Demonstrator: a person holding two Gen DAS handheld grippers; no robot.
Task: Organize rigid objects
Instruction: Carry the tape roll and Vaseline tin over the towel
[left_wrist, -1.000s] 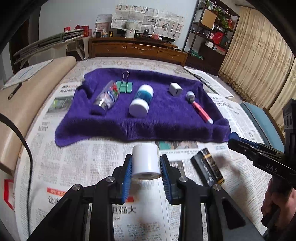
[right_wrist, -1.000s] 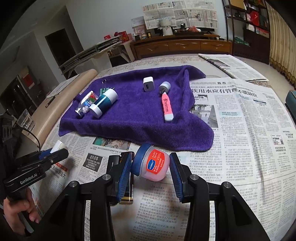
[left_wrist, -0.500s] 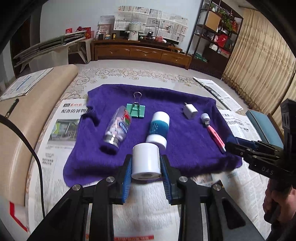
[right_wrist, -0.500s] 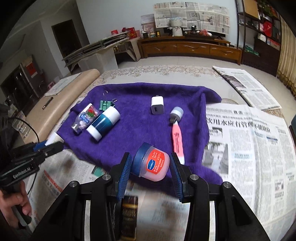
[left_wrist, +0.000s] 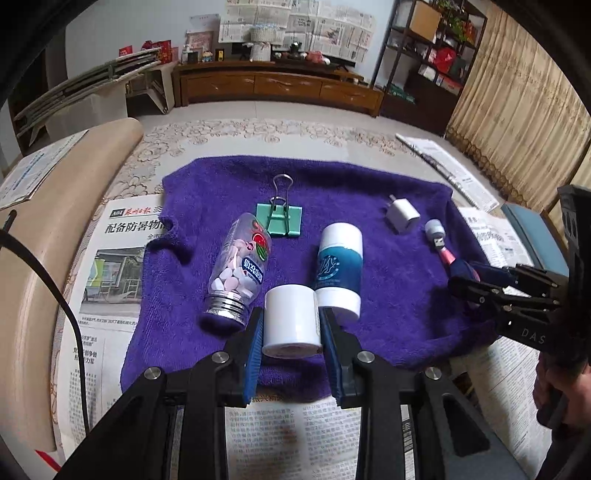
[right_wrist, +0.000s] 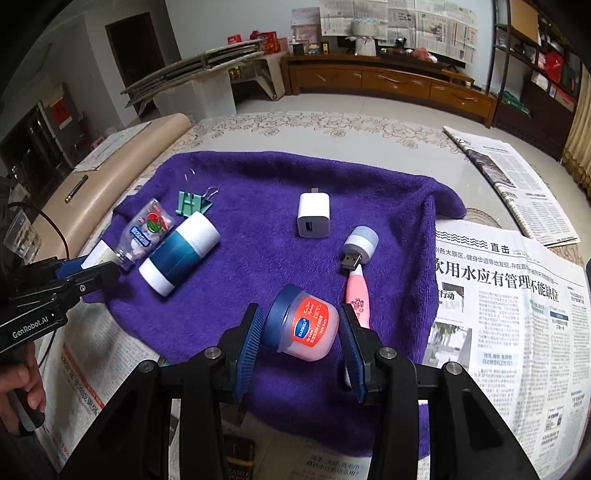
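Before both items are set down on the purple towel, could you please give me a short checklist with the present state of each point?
1. Left gripper shut on white roll: ok.
2. Right gripper shut on petroleum jelly jar: ok.
3. Both items over purple towel: ok.
4. Free towel below roll, clear of pill bottle and blue-and-white tube: cannot tell.
5. Jar clear of pink pen: not ok, close beside.

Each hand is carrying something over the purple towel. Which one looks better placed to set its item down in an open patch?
Probably the right. Its gripper, shut on the pink jar, hangs over bare purple towel. The left gripper, holding the white roll, sits crowded between the pill bottle and the teal tube.
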